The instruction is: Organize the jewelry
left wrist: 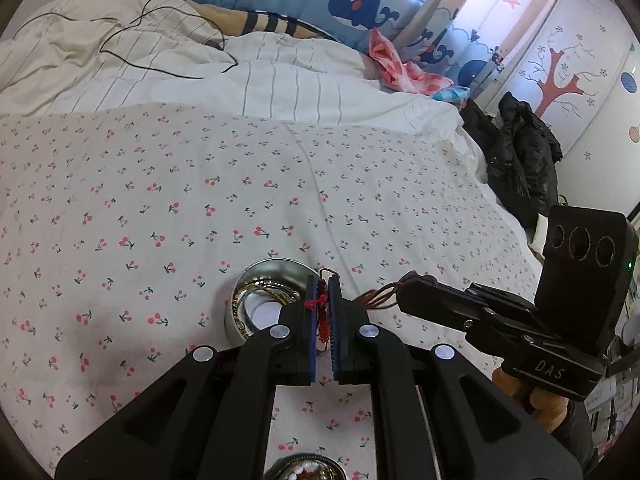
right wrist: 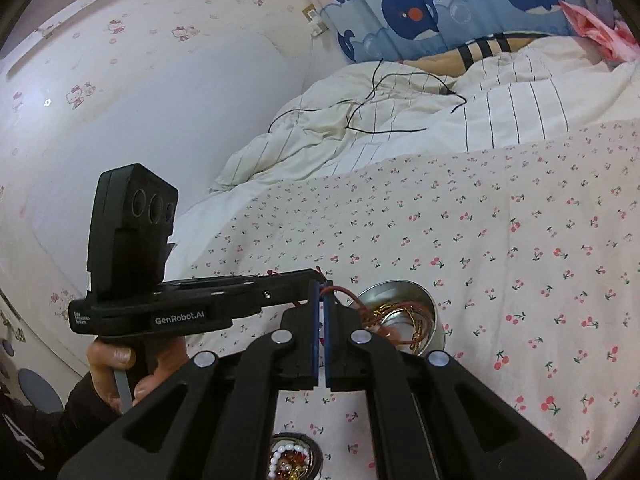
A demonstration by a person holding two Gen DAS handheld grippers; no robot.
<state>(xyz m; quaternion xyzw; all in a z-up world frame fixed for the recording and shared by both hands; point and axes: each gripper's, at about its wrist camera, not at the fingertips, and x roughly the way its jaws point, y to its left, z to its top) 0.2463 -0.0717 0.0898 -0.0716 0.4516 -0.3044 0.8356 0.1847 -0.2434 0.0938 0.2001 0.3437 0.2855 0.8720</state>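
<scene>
Red cord (left wrist: 322,307) between left fingers (left wrist: 311,320) (pinched).

"DAS" on the right gripper (left wrist: 408,294) body; "GenRobot.AI" on the left gripper (right wrist: 318,276) body

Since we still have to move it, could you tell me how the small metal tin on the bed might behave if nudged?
The metal tin looks thin-walled, so probably light. It sits on a soft cherry-print sheet, so it may tip rather than slide. The gold chain inside could spill.
</scene>
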